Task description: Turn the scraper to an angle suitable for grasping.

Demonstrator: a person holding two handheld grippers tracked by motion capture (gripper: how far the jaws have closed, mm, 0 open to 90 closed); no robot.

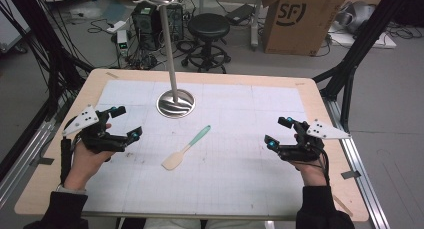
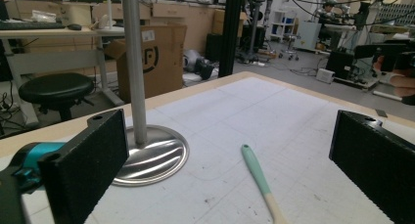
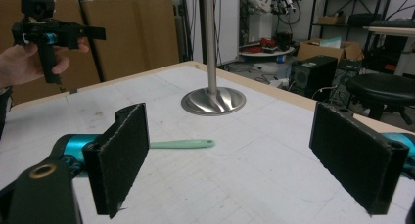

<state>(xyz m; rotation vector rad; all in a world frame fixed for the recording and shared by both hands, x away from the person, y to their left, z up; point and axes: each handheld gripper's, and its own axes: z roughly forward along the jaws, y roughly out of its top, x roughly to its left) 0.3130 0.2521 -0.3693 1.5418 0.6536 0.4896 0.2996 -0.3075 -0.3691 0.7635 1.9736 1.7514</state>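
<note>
Mint-handled spatula (image 1: 185,149): flat mid-table, between both tools, free to grab.
Left hand-held gripper (image 1: 121,124): jaws spread, near left edge, empty.
Right hand-held gripper (image 1: 278,132): spread, near right edge, empty.
Steel stand (image 1: 175,103): toward far edge.

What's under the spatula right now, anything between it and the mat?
The spatula lies flat on the white gridded mat, with nothing else visible beneath it. The mat directly under its blade and handle is covered. Both tongs, left and right, are open and clear of it.
</note>
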